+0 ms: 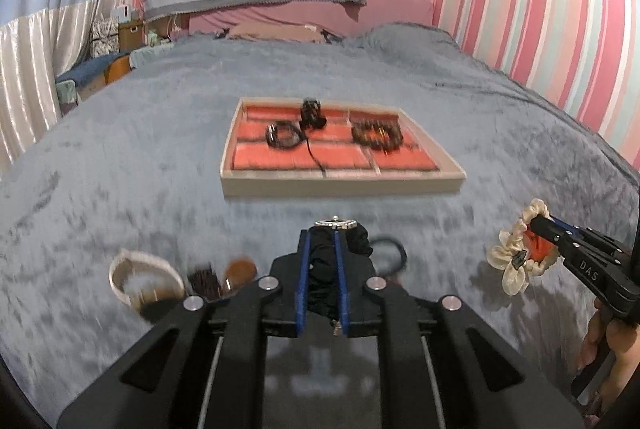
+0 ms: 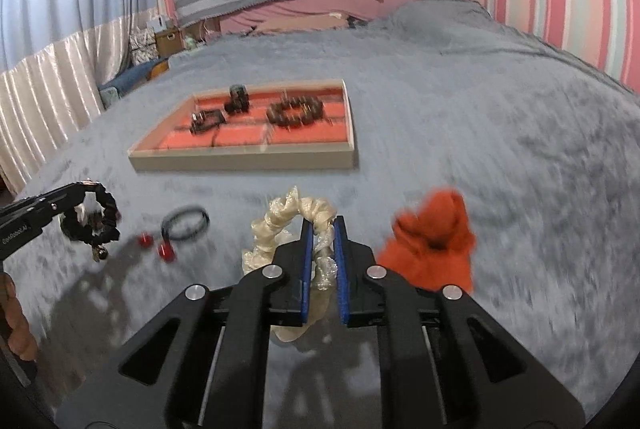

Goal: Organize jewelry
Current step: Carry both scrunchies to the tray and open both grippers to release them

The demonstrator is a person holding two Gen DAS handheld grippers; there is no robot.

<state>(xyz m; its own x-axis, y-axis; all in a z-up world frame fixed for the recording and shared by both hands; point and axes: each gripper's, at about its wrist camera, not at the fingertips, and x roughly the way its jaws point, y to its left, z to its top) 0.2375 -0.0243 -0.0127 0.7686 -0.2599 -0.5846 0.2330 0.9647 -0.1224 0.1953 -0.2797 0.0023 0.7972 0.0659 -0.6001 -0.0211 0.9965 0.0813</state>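
Note:
My left gripper [image 1: 322, 229] is shut on a black scrunchie [image 1: 320, 273] with a silvery charm on top, held above the bed. In the right wrist view the left gripper [image 2: 86, 189] comes in from the left with the black scrunchie [image 2: 98, 221] hanging from it. My right gripper [image 2: 323, 225] is shut on a cream scrunchie [image 2: 276, 229], also lifted off the blanket. In the left wrist view the right gripper [image 1: 540, 225] carries the cream scrunchie [image 1: 514, 261]. Ahead lies a beige tray [image 1: 340, 185] with red compartments, holding a brown bead bracelet [image 1: 376, 135] and a black bracelet [image 1: 284, 135].
An orange scrunchie [image 2: 432, 241] lies right of my right gripper. A black hair tie [image 2: 186, 223] and two red beads [image 2: 160, 247] rest on the grey blanket [image 2: 500, 149]. A white bangle [image 1: 140, 277] and brown clips [image 1: 224, 277] lie at the left. A striped wall stands to the right.

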